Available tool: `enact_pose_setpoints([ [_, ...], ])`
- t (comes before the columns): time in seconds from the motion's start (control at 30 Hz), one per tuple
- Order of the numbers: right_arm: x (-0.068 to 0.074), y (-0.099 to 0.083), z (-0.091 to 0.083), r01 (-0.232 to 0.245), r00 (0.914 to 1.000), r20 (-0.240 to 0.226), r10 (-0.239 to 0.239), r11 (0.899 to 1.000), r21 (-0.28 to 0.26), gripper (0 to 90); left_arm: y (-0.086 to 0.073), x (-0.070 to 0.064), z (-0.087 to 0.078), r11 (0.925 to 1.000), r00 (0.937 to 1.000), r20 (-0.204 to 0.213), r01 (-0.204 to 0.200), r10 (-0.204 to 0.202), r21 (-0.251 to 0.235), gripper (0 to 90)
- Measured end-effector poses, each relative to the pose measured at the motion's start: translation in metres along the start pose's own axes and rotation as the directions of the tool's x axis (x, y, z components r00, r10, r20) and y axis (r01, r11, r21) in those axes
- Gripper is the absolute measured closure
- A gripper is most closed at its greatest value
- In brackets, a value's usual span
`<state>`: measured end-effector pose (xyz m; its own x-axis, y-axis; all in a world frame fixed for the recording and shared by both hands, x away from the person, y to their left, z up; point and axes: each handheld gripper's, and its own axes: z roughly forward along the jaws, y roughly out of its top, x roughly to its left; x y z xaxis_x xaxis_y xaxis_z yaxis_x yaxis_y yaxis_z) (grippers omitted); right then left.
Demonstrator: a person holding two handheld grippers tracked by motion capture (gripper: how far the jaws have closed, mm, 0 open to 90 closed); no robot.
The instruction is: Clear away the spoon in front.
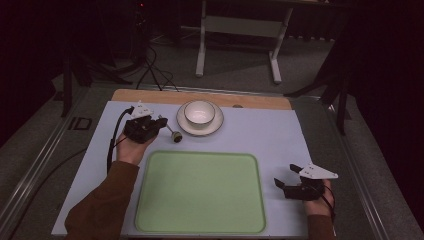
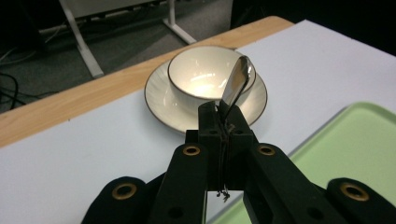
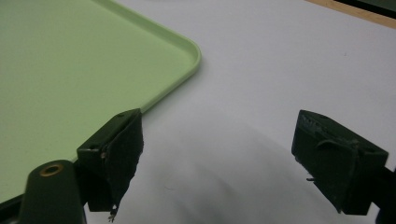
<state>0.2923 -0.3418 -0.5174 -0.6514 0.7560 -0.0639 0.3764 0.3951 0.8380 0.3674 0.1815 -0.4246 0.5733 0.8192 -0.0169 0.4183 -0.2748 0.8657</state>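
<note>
Dim floor and a white desk frame lie beyond the table, whose pale mat carries everything. My left gripper has its jaws clamped flat on the handle of a metal spoon, held off the mat near the far-left corner, its bowl tipped up just before the cup on its saucer. Light, stiff, slick steel, I judge; gripped low on the handle, it could swivel. The china is breakable. My right gripper gapes wide, holding nothing, beside the green tray's near-right corner. The tray offers broad open room.
</note>
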Motion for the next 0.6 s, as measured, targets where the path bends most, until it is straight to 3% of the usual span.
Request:
enact_pose_setpoints([
  [0.6, 0.000, 0.000, 0.000, -0.003, 1.0000, 0.002, 0.003, 1.000, -0.002, 16.4, -0.017, 0.007, -0.026, 0.9959, 0.9999, -0.006, 0.016, -0.015, 0.089, 88.3],
])
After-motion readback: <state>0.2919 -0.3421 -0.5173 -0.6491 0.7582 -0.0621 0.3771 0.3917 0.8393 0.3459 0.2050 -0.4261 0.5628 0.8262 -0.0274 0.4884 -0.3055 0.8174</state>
